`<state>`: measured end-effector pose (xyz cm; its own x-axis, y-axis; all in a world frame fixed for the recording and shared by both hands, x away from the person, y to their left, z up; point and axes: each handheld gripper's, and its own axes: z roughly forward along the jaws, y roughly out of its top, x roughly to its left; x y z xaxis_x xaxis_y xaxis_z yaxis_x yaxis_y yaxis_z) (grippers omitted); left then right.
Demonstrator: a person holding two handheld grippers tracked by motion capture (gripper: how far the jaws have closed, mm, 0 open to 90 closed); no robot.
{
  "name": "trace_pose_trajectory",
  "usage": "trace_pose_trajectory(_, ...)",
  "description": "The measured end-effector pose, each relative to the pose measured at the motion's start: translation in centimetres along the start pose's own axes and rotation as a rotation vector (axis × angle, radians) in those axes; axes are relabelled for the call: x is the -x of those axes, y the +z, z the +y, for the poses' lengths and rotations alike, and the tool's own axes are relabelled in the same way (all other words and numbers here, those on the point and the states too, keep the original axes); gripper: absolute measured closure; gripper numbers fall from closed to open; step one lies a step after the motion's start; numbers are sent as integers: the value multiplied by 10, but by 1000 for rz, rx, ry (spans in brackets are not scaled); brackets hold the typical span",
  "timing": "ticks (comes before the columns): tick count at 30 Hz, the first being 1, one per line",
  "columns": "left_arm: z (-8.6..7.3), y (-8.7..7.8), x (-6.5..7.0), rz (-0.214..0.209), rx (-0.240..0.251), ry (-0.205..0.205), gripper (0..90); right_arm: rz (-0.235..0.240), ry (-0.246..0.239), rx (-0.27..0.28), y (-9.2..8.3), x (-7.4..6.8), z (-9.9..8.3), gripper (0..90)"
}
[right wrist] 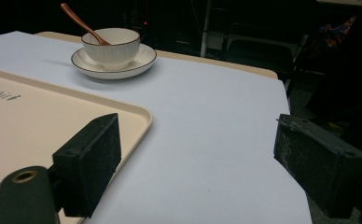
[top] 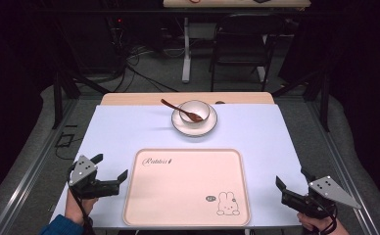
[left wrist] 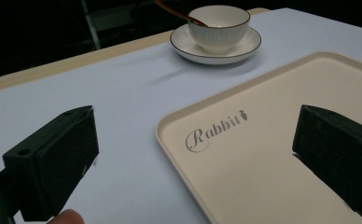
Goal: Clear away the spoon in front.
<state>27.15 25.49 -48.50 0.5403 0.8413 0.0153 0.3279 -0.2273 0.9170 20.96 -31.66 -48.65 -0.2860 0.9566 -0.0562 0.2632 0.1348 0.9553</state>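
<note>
Your left gripper point(top: 112, 171) hangs with its jaws spread wide and empty, straddling the left rim of the one cream tray point(top: 186, 215). Your right gripper point(top: 290, 181) is likewise agape, holding nothing, just off the tray's right edge. Beyond the tray sit one saucer point(top: 194, 127), one bowl point(top: 194, 112) on it, and one brown spoon point(top: 180, 110) resting in the bowl.
</note>
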Motion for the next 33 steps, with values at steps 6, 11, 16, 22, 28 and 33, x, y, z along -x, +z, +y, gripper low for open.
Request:
trace_pose_trajectory(6,5,11,10,7,15,36,1,-3,3,0,0,1,0,142)
trace_pose_trajectory(11,8,21,12,-16,4,38,1,-3,3,0,0,1,0,141)
trace_pose_trajectory(16,12,31,13,-35,2,27,1,-4,4,0,0,1,0,142)
trace_pose_trajectory(22,16,42,13,-45,8,10,1,-6,3,-1,0,1,0,142)
trace_pose_trajectory(28,20,54,13,-60,-9,-3,1,-8,7,-3,0,1,0,142)
trace_pose_trajectory(33,23,64,13,-87,-18,-17,0,-7,8,-3,0,1,0,142)
